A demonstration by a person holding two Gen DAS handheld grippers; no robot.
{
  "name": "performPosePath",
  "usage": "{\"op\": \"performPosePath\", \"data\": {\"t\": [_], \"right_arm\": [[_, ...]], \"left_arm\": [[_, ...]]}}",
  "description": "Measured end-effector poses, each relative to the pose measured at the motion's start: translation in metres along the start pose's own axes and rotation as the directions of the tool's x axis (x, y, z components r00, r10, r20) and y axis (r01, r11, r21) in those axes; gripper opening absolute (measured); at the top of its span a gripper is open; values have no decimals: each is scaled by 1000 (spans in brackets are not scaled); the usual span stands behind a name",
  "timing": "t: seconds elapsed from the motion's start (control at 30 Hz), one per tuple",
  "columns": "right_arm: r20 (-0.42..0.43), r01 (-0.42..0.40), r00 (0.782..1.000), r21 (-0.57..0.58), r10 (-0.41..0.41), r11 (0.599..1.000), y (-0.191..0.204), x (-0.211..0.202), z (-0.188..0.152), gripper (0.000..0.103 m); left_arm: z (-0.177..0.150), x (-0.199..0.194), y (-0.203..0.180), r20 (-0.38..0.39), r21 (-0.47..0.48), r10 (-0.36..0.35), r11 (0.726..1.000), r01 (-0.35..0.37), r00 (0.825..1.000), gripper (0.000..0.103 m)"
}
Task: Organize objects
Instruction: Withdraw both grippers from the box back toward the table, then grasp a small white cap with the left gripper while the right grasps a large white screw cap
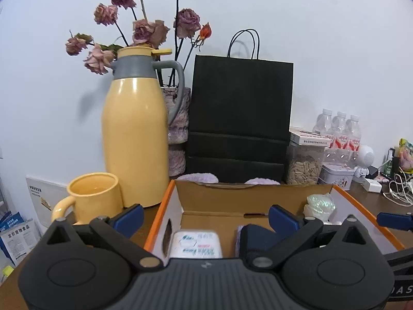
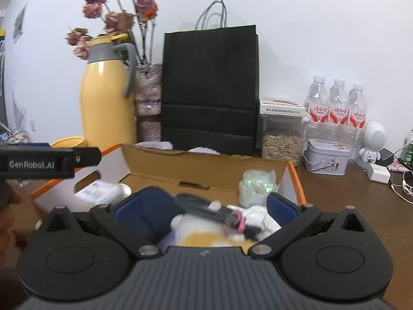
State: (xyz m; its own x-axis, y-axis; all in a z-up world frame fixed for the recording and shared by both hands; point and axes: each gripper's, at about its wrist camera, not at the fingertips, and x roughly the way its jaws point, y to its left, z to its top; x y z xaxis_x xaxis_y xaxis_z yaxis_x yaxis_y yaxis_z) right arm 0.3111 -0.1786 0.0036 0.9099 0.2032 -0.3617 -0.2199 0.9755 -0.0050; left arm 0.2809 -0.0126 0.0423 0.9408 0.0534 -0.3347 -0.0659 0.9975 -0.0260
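Both the left gripper [image 1: 206,218] and right gripper [image 2: 204,206] hover with fingers released over the cardboard box [image 2: 206,165], the black bag [image 2: 209,87] at twelve o'clock.

We see an open cardboard box [image 2: 206,170] with orange edges. Inside lie a blurred black comb [image 2: 204,208], a tissue pack [image 1: 196,244] and an iridescent bag [image 2: 256,187].

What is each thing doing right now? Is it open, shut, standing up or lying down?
left gripper: open, holding nothing.
right gripper: open, holding nothing.
cardboard box: open, things inside.
comb: lying in the box.
yellow jug: upright, lid shut.
yellow mug: upright.
black paper bag: standing.
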Motion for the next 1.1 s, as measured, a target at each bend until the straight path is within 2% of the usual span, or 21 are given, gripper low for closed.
{"op": "performPosePath", "data": {"t": [0.2,0.33,0.57,0.83,0.9,0.97,1.03,1.1], "right_arm": [[11,-6,1000,-49,6,999,12,-31,-18,103],[-26,-12,1000,-74,10,997,18,-41,-28,103],[-69,0,998,-39,-2,999,14,-52,-40,101],[-132,19,991,-20,-22,1000,12,-52,-56,92],[-138,30,990,-22,-32,999,12,-51,-57,91],[-153,36,988,-13,-37,999,11,-48,-58,85],[-178,39,983,0,-38,999,9,-43,-59,78],[-200,38,979,17,-33,999,7,-38,-60,76]], "left_arm": [[-22,-25,9,-31,42,2,999,-1,1000,103],[-38,-40,19,-52,47,10,999,-8,999,103],[-57,-60,36,-71,42,43,998,-40,997,103],[-70,-60,64,-175,-38,71,996,-78,982,103],[-70,-60,70,-181,-65,78,994,-91,980,103],[-70,-59,73,-182,-77,81,992,-96,980,103],[-70,-60,72,-179,-71,82,993,-96,980,103],[-70,-61,70,-175,-61,81,994,-93,981,103]]}}
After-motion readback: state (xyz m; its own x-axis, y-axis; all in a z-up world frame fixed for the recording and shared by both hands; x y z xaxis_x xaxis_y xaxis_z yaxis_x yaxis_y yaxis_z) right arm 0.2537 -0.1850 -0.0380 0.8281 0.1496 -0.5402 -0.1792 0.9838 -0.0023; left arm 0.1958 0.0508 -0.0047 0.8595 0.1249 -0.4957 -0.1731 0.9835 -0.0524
